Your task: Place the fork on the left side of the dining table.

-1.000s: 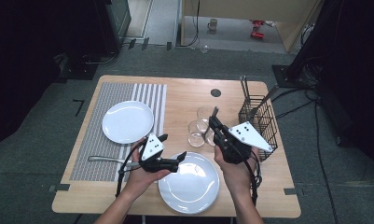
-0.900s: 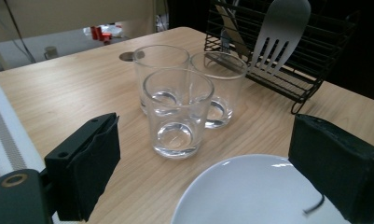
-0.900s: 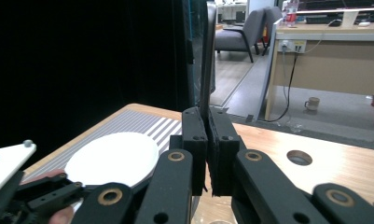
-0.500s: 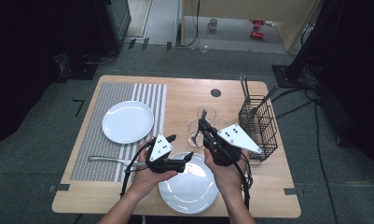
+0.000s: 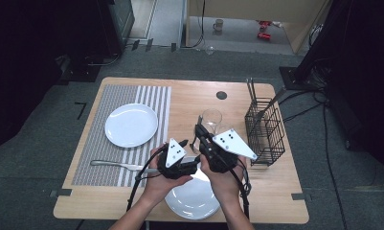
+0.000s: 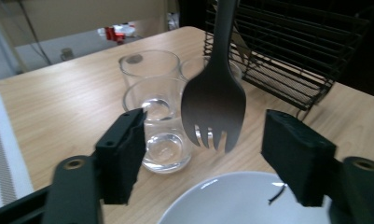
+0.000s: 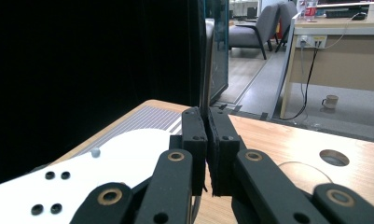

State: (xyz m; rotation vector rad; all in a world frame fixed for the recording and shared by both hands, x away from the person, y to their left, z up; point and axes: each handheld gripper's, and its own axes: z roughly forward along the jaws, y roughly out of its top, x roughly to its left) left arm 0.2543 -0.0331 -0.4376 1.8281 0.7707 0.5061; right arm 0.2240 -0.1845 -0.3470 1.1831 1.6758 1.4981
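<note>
A grey metal fork (image 6: 213, 107) hangs tines down over the near white plate (image 6: 250, 200). My right gripper (image 7: 207, 114) is shut on its handle, whose thin edge rises from between the jaws. My left gripper (image 6: 212, 140) is open; its jaws have just been closing, with the fork's head between them and a gap on each side. In the high view the left gripper (image 5: 192, 165) and right gripper (image 5: 200, 133) meet above the near plate (image 5: 194, 201).
Two clear glasses (image 6: 159, 135) (image 5: 211, 117) stand just behind the fork. A black wire basket (image 5: 265, 129) sits at the right. A second plate (image 5: 131, 124) and another fork (image 5: 118, 165) lie on the striped placemat (image 5: 146, 96) at the left.
The two hands have come together over the near plate: the left gripper moved right, the right gripper moved left with the fork. The left jaws stand narrower.
</note>
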